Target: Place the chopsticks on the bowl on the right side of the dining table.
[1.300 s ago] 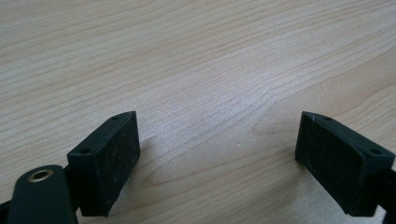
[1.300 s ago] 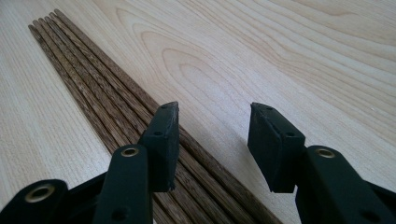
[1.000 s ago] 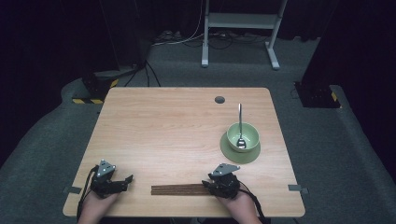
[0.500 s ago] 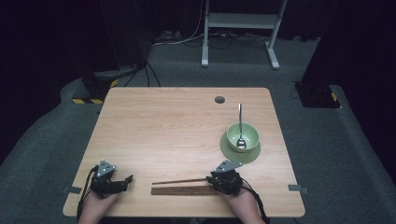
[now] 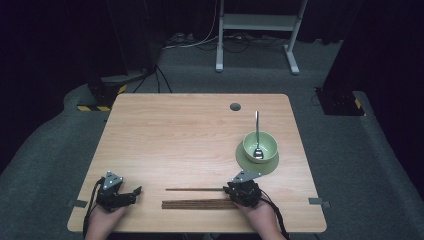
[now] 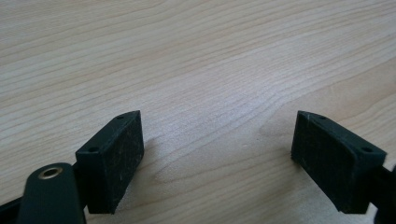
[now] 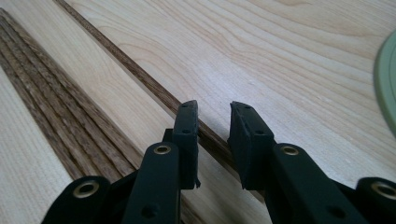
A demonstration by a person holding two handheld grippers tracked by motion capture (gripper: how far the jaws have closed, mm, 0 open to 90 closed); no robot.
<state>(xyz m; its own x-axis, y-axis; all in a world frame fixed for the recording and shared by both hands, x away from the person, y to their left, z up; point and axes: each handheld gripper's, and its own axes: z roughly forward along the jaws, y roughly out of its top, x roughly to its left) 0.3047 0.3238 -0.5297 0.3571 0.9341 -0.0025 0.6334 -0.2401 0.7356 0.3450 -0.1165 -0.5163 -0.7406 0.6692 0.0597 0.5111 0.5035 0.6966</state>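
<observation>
From the high view, I see the right gripper at the near edge of the table, its tip at the end of 1 chopstick that lies apart from the bundle of chopsticks, on the bundle's far side. Past that end of the bundle a green bowl sits on a green plate, with a spoon standing in the bowl. The left gripper rests well off the bundle's other end, beside the table's near edge.

In the left gripper view, I look along jaws set wide apart, with bare wood of the table between them.

In the right gripper view, the right gripper has its jaws narrow, just closing in, with the single chopstick running between them; I cannot tell whether the pads press on it. The bundle lies just beside it, and the plate's rim shows on the opposite side.
</observation>
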